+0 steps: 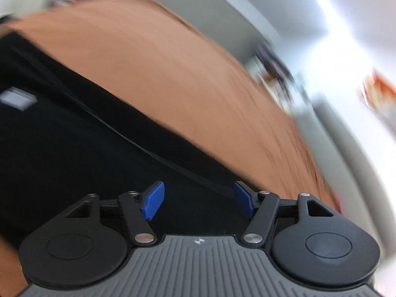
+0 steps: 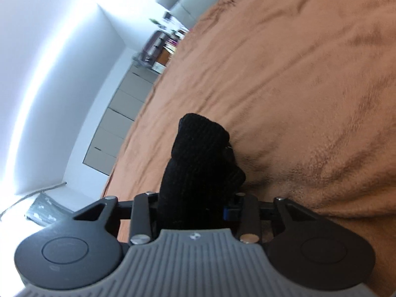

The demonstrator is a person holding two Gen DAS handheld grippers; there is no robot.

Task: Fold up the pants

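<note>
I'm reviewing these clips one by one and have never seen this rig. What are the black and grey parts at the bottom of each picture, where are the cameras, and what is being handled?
Each picture comes from a fisheye camera mounted on a hand-held gripper, looking forward along its two fingers; a person holds one in each hand. The left wrist view shows the left gripper open, its blue fingertips apart above the black pants, which lie on an orange-brown bedcover. That view is blurred. In the right wrist view the right gripper is shut on a bunched piece of the same black fabric, standing up from between its fingers.

Black pants [image 2: 198, 168] hide the right gripper's [image 2: 195, 208] fingertips.
</note>
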